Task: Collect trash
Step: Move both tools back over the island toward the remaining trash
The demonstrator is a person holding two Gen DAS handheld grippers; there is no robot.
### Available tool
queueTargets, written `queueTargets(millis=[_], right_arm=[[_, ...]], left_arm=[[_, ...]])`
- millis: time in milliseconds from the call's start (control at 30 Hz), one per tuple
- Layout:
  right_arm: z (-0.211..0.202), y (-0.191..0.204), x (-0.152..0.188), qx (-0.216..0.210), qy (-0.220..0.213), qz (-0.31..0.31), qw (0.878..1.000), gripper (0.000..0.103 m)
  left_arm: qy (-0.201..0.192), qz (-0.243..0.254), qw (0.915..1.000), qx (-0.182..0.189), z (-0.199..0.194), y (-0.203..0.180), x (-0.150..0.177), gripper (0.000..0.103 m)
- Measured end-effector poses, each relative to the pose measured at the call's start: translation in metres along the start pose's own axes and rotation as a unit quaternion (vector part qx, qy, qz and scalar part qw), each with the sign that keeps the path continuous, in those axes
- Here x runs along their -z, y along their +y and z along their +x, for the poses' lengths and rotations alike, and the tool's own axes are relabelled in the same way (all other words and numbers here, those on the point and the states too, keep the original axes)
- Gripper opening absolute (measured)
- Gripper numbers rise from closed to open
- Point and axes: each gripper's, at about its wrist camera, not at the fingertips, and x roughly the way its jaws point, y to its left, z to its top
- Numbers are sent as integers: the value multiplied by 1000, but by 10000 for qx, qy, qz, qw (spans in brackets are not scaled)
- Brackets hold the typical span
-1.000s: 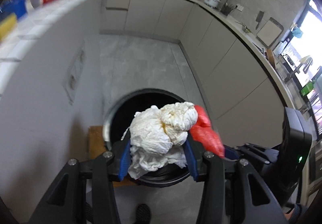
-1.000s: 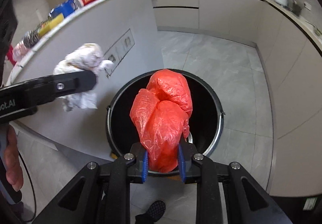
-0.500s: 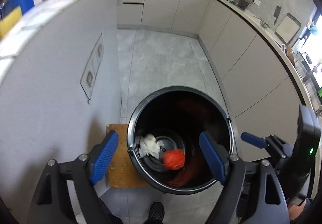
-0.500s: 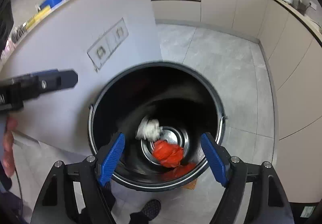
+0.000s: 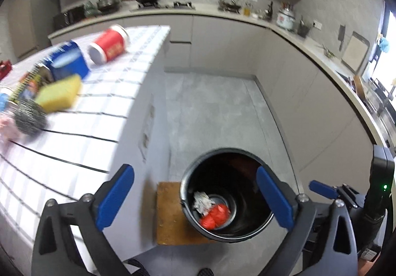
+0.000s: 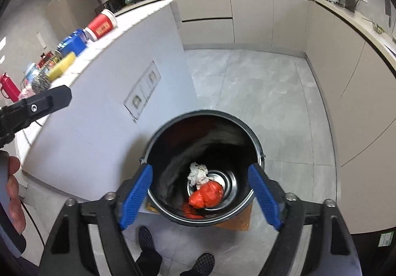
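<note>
Both grippers, left (image 5: 195,198) and right (image 6: 199,198), jaws opening, empty, above black bin (image 6: 158,142); white paper wad (image 6: 198,174) and red bag (image 6: 206,194) dropped inside, at six o'clock.

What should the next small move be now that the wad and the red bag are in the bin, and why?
Probably swing the left gripper toward the counter. Both grippers' jaws are opening with nothing between them; the paper wad and red bag lie in the bin.
</note>
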Motion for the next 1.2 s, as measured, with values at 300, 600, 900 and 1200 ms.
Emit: queueTargets(millis=[300,600,900,1200], right_arm=[[-29,41,-24,-144,-227,-44,9996,99],[-45,125,-51,-409,-612,-424,9964,99],[-27,201,-68,-585,-592,-706,9940,99],[9,262,-93,-619,-532,-803,9934,98]], left_arm=[[-431,2,9979,-487,-37,49,-3,103],[-560,-574,9930,-863,-65,149,9,103],[-672,-935,9889,-938,-70,242,15,99],[-467,-891,9925,-696,-39,295,1,86]])
